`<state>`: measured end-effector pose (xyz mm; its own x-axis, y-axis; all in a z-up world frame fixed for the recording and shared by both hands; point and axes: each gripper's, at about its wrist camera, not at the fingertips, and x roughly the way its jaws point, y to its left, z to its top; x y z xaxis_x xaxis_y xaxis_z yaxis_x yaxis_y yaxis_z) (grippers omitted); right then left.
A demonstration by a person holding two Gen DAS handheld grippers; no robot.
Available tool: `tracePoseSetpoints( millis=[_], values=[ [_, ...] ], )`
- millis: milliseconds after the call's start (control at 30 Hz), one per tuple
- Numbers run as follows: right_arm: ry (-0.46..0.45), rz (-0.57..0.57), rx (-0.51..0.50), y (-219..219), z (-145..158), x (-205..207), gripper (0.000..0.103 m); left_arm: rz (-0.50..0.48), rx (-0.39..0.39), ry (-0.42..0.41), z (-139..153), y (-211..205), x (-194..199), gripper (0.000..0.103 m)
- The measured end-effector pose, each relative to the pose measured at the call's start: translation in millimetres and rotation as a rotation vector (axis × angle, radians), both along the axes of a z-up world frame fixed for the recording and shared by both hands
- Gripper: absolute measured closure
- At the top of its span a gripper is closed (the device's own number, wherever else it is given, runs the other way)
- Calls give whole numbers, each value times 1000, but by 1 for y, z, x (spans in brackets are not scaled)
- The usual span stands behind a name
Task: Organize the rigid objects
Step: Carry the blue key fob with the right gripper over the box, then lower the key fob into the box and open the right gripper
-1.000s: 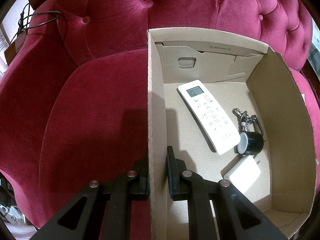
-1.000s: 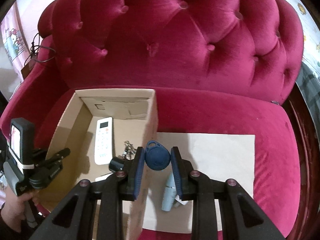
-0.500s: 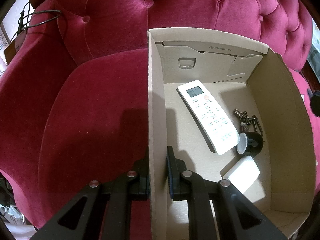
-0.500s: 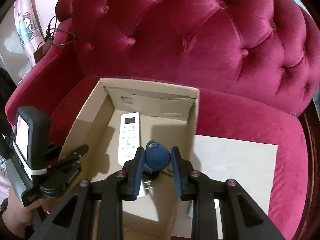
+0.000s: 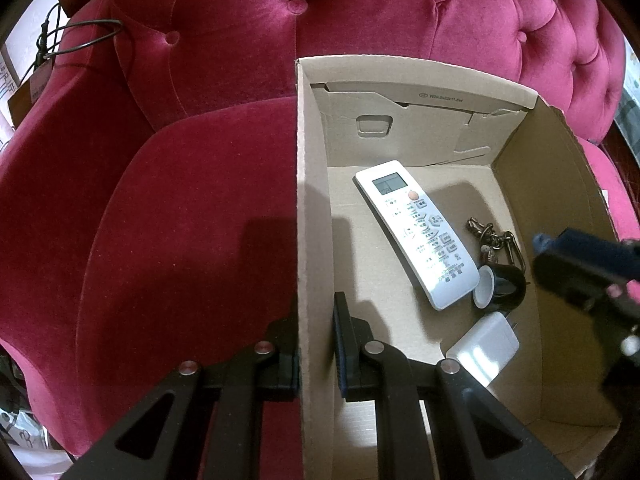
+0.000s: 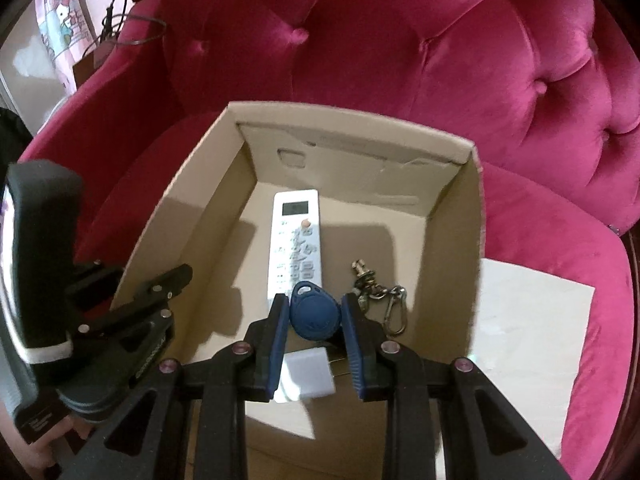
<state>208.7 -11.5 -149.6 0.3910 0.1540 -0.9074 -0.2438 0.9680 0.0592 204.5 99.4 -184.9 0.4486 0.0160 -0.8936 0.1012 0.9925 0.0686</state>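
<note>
Crimson velvet sofa under everything, tufted back, soft seat. Cardboard box sits open-topped on the seat cushion; a pale sheet lies flat on the cushion just beside the box's right wall.

Left gripper is pinched tight on the box's left wall, one finger outside, one inside, angled steeply down. Reads as a brace to hold the box steady.

Inside the box, big to small: white remote lying diagonally on the floor, white charger plug near the front, small black cup-like piece touching the remote's lower end, metal keyring clips beside the remote.

Right gripper is over the box interior, tilted steeply down, jaws partly closed and pinching a blue key fob by its two flat-edge sides. Fob hangs above the remote's lower end and the charger, not touching either as far as I can tell.

Handling guess: fob is light, hard plastic, rounded teardrop. Smooth and curved, so it could squirt out of flat pads if squeezed off-centre; the current hold across the widest part looks right. Not fragile, a short drop onto cardboard should be fine. Bare floor left of the remote looks like the cleanest landing spot; releasing where it is now would likely land it on the charger or remote.
</note>
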Motion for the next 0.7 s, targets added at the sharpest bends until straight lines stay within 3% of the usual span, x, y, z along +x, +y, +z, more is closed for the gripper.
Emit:
tracePoseSetpoints(
  millis=[333,700],
  values=[
    [52,1,-8,6,-24,1,75,-1,-3,0,0,1,0,89],
    [60,-4,9,7,-29,-1,74,-2,-2,0,1,0,0,89]
  ],
)
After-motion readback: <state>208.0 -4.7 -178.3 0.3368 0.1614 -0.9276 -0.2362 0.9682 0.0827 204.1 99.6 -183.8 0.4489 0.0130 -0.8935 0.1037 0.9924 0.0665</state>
